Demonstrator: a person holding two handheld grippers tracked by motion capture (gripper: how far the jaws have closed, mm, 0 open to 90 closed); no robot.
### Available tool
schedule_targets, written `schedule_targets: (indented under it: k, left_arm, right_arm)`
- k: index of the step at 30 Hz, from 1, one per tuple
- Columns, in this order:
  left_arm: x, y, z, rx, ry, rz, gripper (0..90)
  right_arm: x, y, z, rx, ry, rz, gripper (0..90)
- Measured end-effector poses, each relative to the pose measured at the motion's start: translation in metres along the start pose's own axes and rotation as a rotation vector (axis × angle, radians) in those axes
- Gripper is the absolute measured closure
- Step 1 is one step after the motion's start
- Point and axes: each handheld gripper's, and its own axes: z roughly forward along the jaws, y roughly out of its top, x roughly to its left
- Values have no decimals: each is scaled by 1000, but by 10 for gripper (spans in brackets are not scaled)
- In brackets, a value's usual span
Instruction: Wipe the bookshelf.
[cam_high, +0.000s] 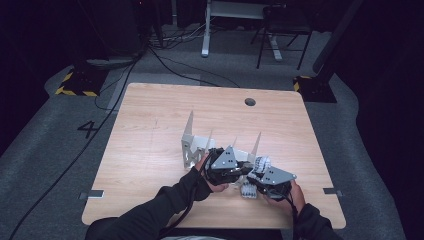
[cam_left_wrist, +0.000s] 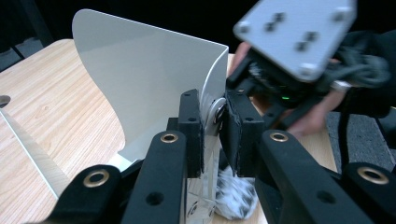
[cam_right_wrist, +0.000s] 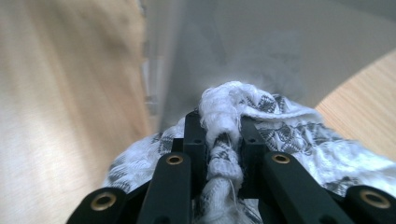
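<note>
A white rack (cam_high: 190, 145) with tall pointed fins stands mid-table. My left gripper (cam_left_wrist: 215, 112) is shut on the edge of one curved white fin (cam_left_wrist: 149, 79); in the high view the left gripper (cam_high: 238, 170) sits at the rack's near side. My right gripper (cam_right_wrist: 219, 135) is shut on a bunched white cloth with a grey pattern (cam_right_wrist: 280, 135), right against a fin. From above, the right gripper (cam_high: 260, 172) is just right of the left one, with the cloth (cam_high: 262, 161) at its tips and more of it hanging below (cam_high: 248, 190).
The wooden table (cam_high: 150, 115) has a round cable hole (cam_high: 250, 102) at the back. Dark floor with cables, a chair (cam_high: 282, 30) and stand legs lie beyond the far edge. The person's sleeves (cam_high: 165, 210) enter from the near edge.
</note>
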Motion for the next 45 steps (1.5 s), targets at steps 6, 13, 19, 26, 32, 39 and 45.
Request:
schedule_targets:
  k: [6, 13, 19, 26, 32, 39, 45]
  left_arm:
    - [-1, 0, 0, -1, 1, 1, 781]
    - [-1, 0, 0, -1, 7, 3, 783]
    - [-3, -1, -1, 0, 17, -3, 784]
    - [-5, -1, -3, 3, 24, -7, 779]
    - [-3, -1, -2, 0, 20, -4, 779]
    - [-3, -2, -3, 1, 18, -1, 778]
    - [-3, -1, -1, -2, 23, 2, 775]
  right_arm:
    - [-24, -1, 11, -2, -62, 56, 786]
    - [-43, 19, -4, -93, -144, 72, 785]
    - [-36, 54, -46, -255, -182, 28, 785]
    - [-15, 61, -66, -282, -79, -30, 783]
    - [-6, 50, -62, -241, -20, -28, 787]
    - [1, 33, -44, -159, 22, -8, 790]
    - [-2, 15, -19, -61, 51, 14, 791]
